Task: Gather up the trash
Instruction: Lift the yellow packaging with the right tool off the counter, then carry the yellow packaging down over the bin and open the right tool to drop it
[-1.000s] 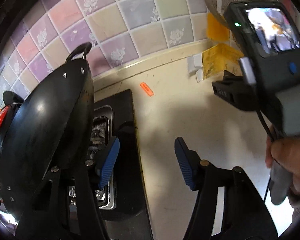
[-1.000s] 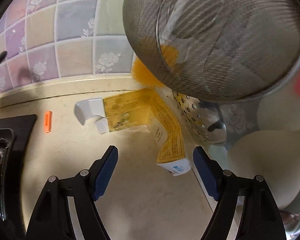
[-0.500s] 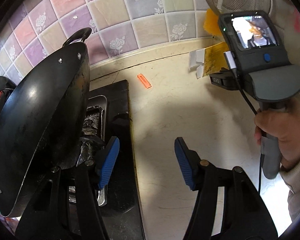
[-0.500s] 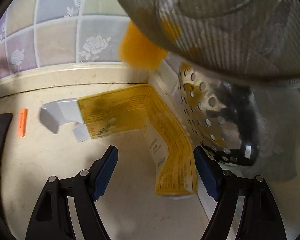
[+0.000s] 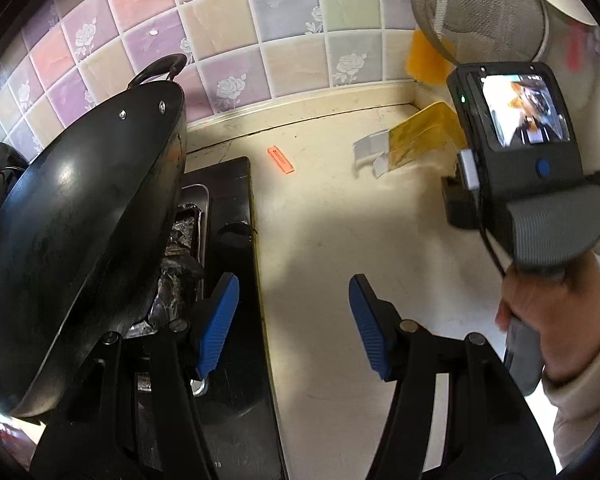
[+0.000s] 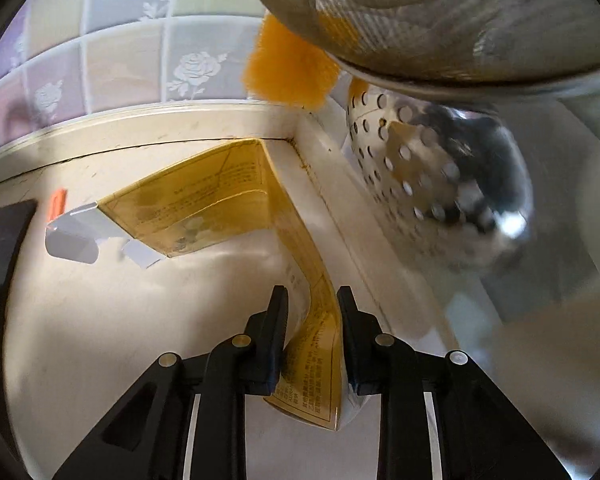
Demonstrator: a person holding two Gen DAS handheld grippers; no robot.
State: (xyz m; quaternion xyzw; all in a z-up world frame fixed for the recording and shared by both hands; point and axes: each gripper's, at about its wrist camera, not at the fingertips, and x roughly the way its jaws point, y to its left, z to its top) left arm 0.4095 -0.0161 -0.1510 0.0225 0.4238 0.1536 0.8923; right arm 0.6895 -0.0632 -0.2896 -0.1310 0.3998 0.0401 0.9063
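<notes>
A flattened yellow carton (image 6: 220, 208) with white flaps lies bent in the counter's back right corner; it also shows in the left wrist view (image 5: 416, 140). My right gripper (image 6: 312, 312) is shut on the near end of this carton. In the left wrist view only its grey body (image 5: 532, 168) and the hand show. A small orange scrap (image 5: 280, 160) lies on the counter near the tiled wall, seen too in the right wrist view (image 6: 57, 202). My left gripper (image 5: 294, 320) is open and empty, low over the counter beside the stove.
A black wok (image 5: 80, 224) sits tilted on the black stove (image 5: 232, 208) at the left. A mesh strainer (image 6: 440, 12) and a perforated metal ladle (image 6: 432, 184) hang at the right above the carton. A yellow sponge (image 6: 288, 68) hangs by the tiled wall (image 5: 220, 32).
My right gripper has moved forward into the corner and closed on the yellow carton's near end. My left gripper has stayed open and drawn back slightly.
</notes>
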